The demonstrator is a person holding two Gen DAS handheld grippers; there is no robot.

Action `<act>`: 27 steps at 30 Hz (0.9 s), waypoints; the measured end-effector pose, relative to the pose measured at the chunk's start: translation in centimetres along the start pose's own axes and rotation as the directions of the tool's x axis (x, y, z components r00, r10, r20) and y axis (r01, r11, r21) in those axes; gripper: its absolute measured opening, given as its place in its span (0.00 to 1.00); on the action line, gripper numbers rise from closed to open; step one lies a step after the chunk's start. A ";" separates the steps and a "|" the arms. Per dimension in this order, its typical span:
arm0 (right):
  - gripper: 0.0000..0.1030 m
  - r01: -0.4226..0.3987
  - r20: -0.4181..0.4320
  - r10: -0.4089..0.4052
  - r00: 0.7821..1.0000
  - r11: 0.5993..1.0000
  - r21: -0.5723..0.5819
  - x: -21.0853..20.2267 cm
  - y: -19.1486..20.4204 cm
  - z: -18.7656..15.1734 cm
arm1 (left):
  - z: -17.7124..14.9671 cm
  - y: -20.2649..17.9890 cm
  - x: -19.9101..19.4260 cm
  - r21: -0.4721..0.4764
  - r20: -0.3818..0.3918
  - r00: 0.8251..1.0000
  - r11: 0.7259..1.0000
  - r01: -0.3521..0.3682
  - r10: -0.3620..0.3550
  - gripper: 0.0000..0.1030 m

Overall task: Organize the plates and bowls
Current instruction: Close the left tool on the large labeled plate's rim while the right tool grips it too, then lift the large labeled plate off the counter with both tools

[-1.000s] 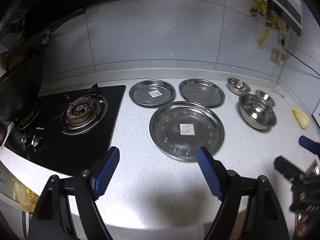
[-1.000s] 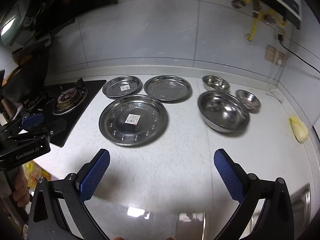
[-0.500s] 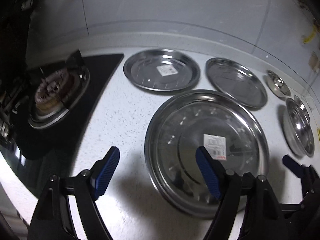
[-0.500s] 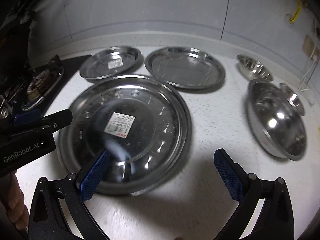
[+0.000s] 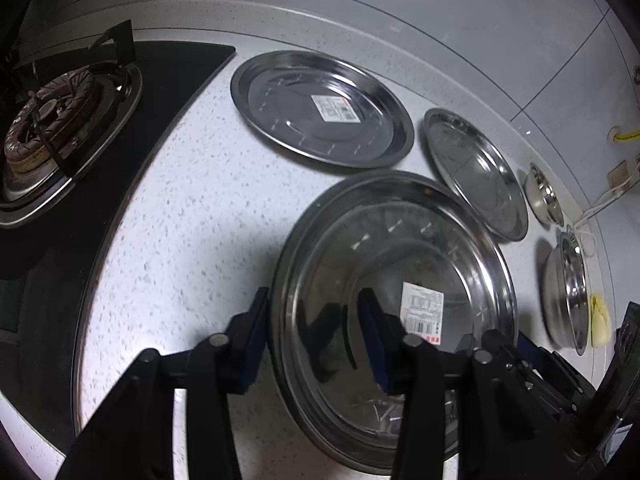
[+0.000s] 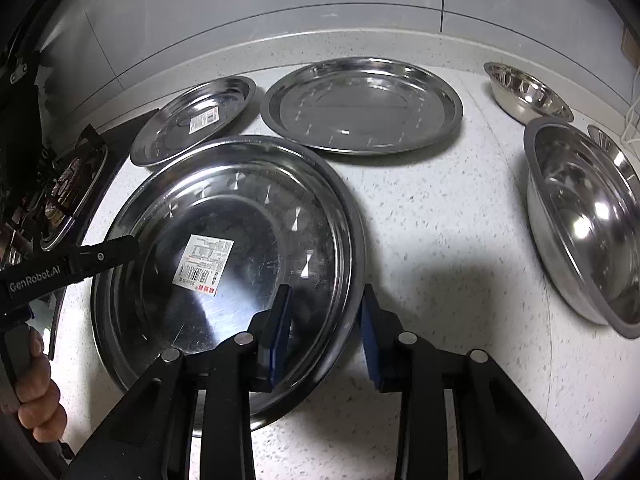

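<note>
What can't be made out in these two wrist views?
- Left view: the large round steel plate's near rim, hidden behind the left gripper.
- Both views: whether the fingers touch that rim yet.
- Right view: the smallest steel bowl, hidden behind the big steel bowl.

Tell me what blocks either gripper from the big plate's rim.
Nothing visible. The left gripper and right gripper each straddle the large plate's rim on opposite sides, jaws closing with only the rim between them.

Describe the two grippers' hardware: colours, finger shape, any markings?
Both alike: the left gripper and right gripper have matte black linkage arms with round silver pivot pins and flat blue finger pads. White "GenRobot.AI" lettering runs along the left one's body in the right wrist view.
</note>
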State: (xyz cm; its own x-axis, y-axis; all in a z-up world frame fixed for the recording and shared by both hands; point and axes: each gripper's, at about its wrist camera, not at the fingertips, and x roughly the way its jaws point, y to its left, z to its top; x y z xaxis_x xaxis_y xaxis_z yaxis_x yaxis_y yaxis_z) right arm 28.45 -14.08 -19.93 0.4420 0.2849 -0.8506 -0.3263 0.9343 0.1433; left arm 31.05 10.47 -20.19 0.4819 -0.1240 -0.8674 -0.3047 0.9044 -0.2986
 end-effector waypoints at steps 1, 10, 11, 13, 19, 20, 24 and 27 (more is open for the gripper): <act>0.26 -0.001 0.003 0.001 1.000 1.000 -0.005 0.0 -0.1 0.1 | 0.0 0.2 0.0 0.000 0.003 1.000 1.000 -0.003 0.003 0.28; 0.12 0.047 0.035 -0.046 0.998 0.999 -0.016 -0.7 0.1 0.2 | -0.4 1.8 -0.9 -0.011 0.005 1.000 1.000 -0.006 0.006 0.08; 0.12 0.049 0.040 -0.048 0.998 0.999 -0.017 -1.0 0.3 0.3 | -0.6 2.0 -1.5 -0.020 0.011 1.000 1.000 0.006 -0.006 0.07; 0.11 0.041 0.052 -0.040 0.998 0.999 -0.010 -1.9 0.4 0.2 | -0.8 2.1 -2.6 -0.020 0.023 1.000 1.000 0.017 -0.016 0.07; 0.11 0.017 0.066 -0.018 0.998 1.000 0.011 -5.9 1.3 -1.3 | -2.5 1.6 -7.3 0.016 0.059 0.998 1.000 0.004 -0.005 0.07; 0.11 0.015 0.066 -0.016 0.998 1.000 0.012 -6.3 1.4 -1.6 | -2.9 1.6 -8.0 0.020 0.060 0.998 1.000 0.004 -0.005 0.07; 0.12 0.003 0.059 -0.004 0.998 1.000 0.010 -8.6 2.2 -3.5 | -4.7 1.8 -10.4 0.032 0.048 0.999 0.999 0.006 -0.007 0.07; 0.12 -0.007 0.057 0.006 0.998 1.000 0.014 -9.5 2.5 -4.9 | -6.5 2.2 -11.5 0.046 0.044 0.999 0.999 0.001 -0.003 0.07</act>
State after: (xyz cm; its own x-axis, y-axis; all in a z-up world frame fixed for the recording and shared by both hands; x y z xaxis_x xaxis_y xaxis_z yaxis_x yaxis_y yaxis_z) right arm 19.36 -15.44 -13.99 0.4868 0.3022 -0.8196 -0.3172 0.9354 0.1565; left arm 19.48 11.20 -13.49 0.5184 -0.1092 -0.8481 -0.2660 0.9220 -0.2814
